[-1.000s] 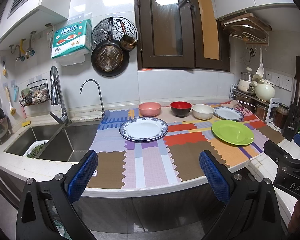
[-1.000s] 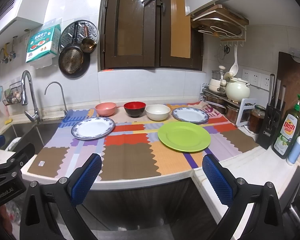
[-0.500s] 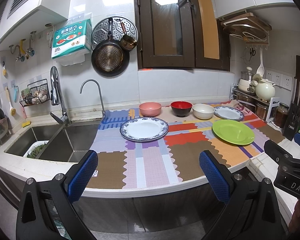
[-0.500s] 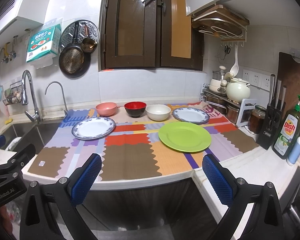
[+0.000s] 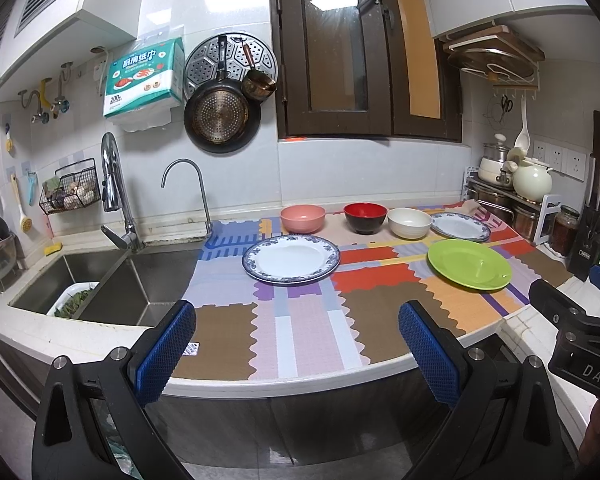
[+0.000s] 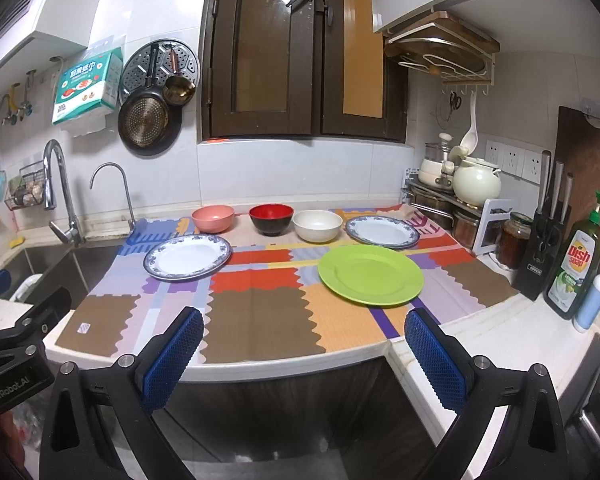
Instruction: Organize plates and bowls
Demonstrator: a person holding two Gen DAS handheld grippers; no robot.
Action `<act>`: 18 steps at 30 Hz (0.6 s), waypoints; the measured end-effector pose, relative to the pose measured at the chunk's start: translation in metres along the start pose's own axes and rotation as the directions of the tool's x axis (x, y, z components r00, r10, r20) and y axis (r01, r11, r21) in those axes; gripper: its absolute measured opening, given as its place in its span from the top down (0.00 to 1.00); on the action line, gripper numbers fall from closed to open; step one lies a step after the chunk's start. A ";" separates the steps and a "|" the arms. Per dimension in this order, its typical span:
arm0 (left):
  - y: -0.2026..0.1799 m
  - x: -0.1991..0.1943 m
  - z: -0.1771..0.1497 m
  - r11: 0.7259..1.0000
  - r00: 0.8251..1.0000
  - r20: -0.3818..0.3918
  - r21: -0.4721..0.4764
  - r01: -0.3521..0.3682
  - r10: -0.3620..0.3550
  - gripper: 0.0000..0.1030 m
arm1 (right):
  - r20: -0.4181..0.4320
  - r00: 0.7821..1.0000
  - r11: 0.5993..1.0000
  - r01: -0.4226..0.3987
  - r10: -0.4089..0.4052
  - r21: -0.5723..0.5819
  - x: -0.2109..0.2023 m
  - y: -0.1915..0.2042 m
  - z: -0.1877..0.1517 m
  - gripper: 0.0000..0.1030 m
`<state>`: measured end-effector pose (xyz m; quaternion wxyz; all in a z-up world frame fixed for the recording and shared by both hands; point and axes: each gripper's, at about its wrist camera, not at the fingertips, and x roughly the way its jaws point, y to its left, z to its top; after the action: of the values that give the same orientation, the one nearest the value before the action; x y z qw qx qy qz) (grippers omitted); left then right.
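On the patchwork mat (image 6: 260,312) in the middle of the frame stood three round bowls in a row: a matte pink bowl (image 6: 213,218), a glossy red-and-black bowl (image 6: 271,219) and a cream bowl (image 6: 317,225). To their right lay a blue-rimmed plate (image 6: 382,232); a second blue-rimmed plate (image 6: 187,257) lay in front at the left, and a smooth green plate (image 6: 371,275) at the right. Low in the frames, the left gripper (image 5: 296,352) and the right gripper (image 6: 304,354) were both wide open and empty, with ribbed blue pads (image 6: 172,358). A steel sink (image 5: 112,284) was at the left.

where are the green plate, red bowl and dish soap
green plate (image 6: 371,275), right wrist view, centre of its face
red bowl (image 6: 271,213), right wrist view, red inside
dish soap (image 6: 577,264), right wrist view, label
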<state>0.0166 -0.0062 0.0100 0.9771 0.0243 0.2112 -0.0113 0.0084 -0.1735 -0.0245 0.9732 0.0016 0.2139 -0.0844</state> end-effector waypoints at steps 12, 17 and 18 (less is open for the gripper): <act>0.006 0.031 0.003 0.998 0.997 -0.041 -0.008 -0.059 0.059 0.00 | -0.018 0.999 0.999 -0.044 0.044 -0.023 0.030 0.008 0.008 0.01; 0.000 0.054 0.011 0.994 0.993 -0.055 -0.021 -0.104 0.103 0.00 | -0.014 0.996 0.995 -0.091 0.090 -0.046 0.057 0.010 0.018 0.01; 0.000 0.058 0.014 0.993 0.992 -0.053 -0.026 -0.114 0.113 0.00 | -0.016 0.995 0.994 -0.101 0.100 -0.047 0.063 0.010 0.021 0.01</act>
<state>0.0750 -0.0080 -0.0015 0.9706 0.0223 0.2347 0.0481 0.0752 -0.1750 -0.0320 0.9745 -0.0103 0.2221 -0.0303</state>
